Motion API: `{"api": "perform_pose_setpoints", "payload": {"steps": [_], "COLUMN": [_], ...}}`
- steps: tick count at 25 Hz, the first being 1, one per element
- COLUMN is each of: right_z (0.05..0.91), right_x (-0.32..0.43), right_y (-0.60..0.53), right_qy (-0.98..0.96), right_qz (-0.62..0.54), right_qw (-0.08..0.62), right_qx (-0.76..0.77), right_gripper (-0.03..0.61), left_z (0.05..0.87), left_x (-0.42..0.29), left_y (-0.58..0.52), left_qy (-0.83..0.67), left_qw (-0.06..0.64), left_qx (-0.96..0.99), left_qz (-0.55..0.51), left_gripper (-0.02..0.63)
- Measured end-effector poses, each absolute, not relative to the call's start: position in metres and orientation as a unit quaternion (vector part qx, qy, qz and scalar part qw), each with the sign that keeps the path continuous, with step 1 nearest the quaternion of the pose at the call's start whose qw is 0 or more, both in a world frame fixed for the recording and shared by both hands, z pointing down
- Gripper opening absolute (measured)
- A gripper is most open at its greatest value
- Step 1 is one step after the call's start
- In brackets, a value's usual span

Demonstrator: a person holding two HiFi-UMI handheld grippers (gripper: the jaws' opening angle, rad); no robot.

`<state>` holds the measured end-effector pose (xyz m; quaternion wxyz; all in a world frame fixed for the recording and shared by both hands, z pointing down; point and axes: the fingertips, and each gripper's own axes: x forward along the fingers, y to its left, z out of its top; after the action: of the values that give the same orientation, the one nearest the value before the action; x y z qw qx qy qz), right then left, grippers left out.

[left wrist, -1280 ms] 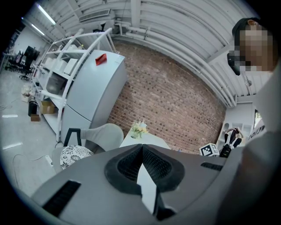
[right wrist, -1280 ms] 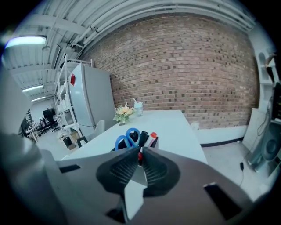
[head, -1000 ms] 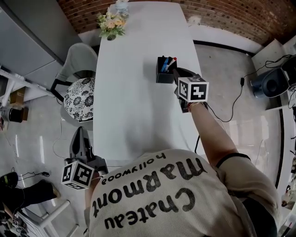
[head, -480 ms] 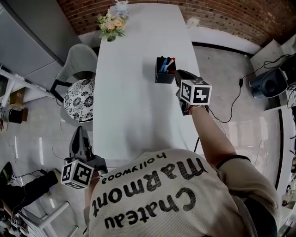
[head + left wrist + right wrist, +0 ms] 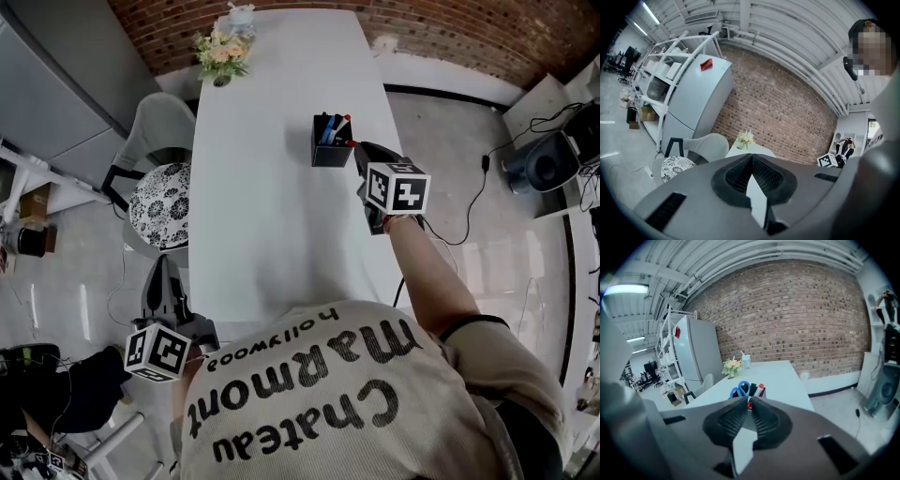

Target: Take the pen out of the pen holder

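A black pen holder (image 5: 330, 150) stands on the white table (image 5: 272, 225), right of its middle. It holds blue-handled scissors (image 5: 742, 389), a red-capped pen (image 5: 761, 388) and other pens. My right gripper (image 5: 357, 146) is just right of the holder, its jaws closed on a small red pen end (image 5: 749, 404); the rest of that pen is hidden. My left gripper (image 5: 165, 265) hangs low off the table's left near corner, shut with nothing in it, its tips (image 5: 752, 157) pointing towards the far end of the room.
A vase of flowers (image 5: 221, 54) and a small pot stand at the table's far end. A grey chair with a patterned cushion (image 5: 161, 192) sits against the table's left side. Cables and a speaker (image 5: 544, 164) lie on the floor to the right.
My right gripper has drawn back slightly from the holder towards me. The left gripper has stayed where it was. A dark shape on the floor at lower left has shifted.
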<state>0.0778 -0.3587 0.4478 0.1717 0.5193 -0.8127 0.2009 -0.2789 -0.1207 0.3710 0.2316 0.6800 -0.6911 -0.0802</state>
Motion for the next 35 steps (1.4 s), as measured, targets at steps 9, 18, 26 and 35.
{"api": "perform_pose_setpoints", "payload": {"steps": [9,18,26,35], "right_z": [0.446,0.442,0.438,0.438], "right_x": [0.078,0.079,0.081,0.086], "right_y": [-0.346,-0.336,-0.328,-0.313], "right_qy": [-0.809,-0.807,-0.804,-0.8], "right_qz": [0.2,0.194,0.202,0.2], "right_qw": [0.168,0.166,0.154,0.156], "right_qx": [0.526,0.533,0.538,0.544], "right_gripper": [0.029,0.029,0.029,0.029], "left_z": [0.372,0.374,0.373,0.373], "left_x": [-0.281,-0.284,-0.283,-0.282], "left_y": [-0.117,-0.113,-0.113,-0.11], "left_qy": [-0.686,-0.68,-0.673,-0.665], "left_qw": [0.234,0.236,0.238,0.239], "left_qx": [0.685,0.69,0.696,0.703], "left_qz": [-0.08,-0.083,-0.082,-0.079], "left_gripper": [0.002,0.002,0.002,0.002]}}
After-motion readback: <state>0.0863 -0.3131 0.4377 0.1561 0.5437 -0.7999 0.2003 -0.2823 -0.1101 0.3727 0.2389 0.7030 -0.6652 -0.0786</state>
